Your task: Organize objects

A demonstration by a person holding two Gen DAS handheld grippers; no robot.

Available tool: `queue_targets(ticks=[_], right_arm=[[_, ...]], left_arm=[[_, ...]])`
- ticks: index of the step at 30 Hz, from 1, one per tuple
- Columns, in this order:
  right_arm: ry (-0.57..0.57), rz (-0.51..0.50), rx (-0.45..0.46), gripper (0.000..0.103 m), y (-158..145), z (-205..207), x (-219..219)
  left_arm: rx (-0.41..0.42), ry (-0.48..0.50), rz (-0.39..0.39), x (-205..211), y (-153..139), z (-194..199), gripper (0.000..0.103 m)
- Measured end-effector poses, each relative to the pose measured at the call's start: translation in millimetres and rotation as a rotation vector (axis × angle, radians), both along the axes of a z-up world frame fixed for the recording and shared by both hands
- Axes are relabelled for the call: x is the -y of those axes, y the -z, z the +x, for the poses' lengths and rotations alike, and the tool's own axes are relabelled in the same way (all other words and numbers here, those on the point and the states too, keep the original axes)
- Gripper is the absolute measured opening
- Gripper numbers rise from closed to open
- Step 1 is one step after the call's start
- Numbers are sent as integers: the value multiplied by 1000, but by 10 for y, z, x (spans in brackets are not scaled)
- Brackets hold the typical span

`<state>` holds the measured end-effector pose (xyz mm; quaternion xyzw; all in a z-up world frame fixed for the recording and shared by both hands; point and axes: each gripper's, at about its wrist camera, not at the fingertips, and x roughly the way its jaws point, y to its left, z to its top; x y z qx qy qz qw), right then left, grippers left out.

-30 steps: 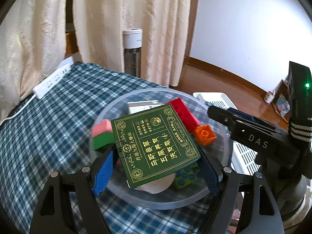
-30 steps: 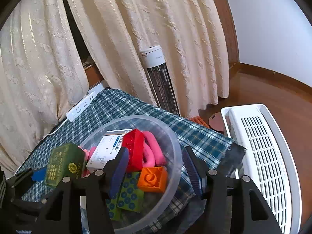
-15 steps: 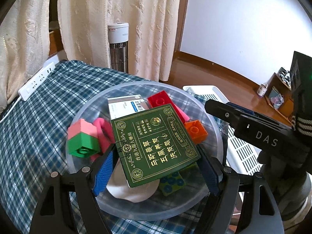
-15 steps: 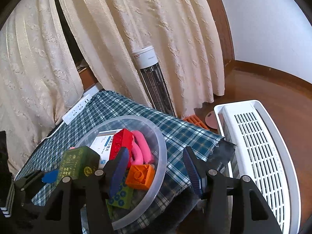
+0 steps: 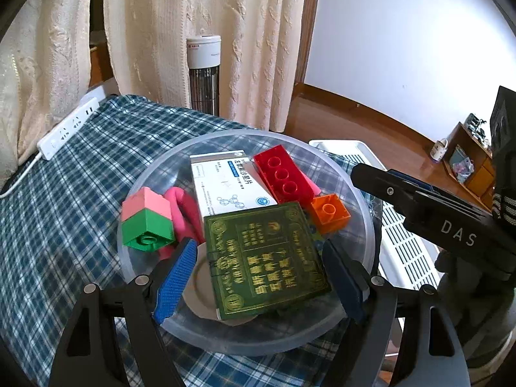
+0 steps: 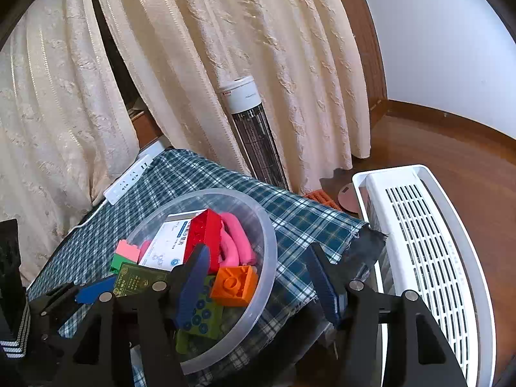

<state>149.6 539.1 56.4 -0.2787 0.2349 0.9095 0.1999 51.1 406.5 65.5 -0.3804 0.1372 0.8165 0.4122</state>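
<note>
Cream curtains (image 6: 225, 64) hang across the back of the room, with one tall tower heater (image 6: 254, 135) standing in front of them on the wooden floor (image 6: 451, 148). One white slatted rack (image 6: 429, 251) lies on that floor just beside the table edge. The table wears a blue-green plaid cloth (image 5: 64, 200), and one white power strip (image 5: 67, 127) lies along its far left edge, well apart from everything else.

One clear plastic bowl (image 5: 366, 193) sits on the cloth and holds the task's things. Largest among them is one green box with gold print (image 5: 267, 258), lying flat at the near side on top of a white round thing that is mostly hidden. Behind it leans one white medicine box (image 5: 225, 183). One red brick (image 5: 283, 174) with three visible studs rests against that box, one orange brick (image 5: 329, 213) lies just right of the green box, and one pink brick stacked on a green brick (image 5: 145, 219) sits at the left. A pink looped piece (image 6: 232, 242) curls between them. One green plate with blue dots (image 6: 203, 312) lies at the bottom.

The left gripper (image 5: 261, 277) hangs over the bowl with its jaws spread, the green box between them but clear of the blue pads (image 5: 175, 280). The right gripper (image 6: 254, 283) straddles the bowl's rim with nothing in its grasp; its jaws have just been opening.
</note>
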Motion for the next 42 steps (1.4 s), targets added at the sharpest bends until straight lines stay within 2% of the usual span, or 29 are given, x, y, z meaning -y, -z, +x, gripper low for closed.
queue_targets(ticks=[6, 12, 17, 20, 27, 34, 42], right_arm=[[-6, 8, 7, 73, -43, 30, 60], [14, 7, 19, 87, -32, 109, 116], [13, 16, 53, 90, -8, 180, 212], [-2, 33, 55, 92, -46, 219, 300], [-46, 84, 50, 102, -164, 265, 588], [-45, 128, 44, 103, -229, 339, 867], [-55, 131, 56, 103, -200, 363, 1036]], left_arm=[[-35, -12, 10, 100, -98, 52, 82], [-34, -31, 20, 240, -156, 79, 87], [-59, -73, 28, 405, -224, 109, 87], [-59, -102, 36, 506, -256, 101, 91], [-98, -203, 37, 811, -348, 90, 95], [-165, -264, 53, 1079, -466, 144, 100], [-210, -295, 10, 1163, -471, 231, 101]])
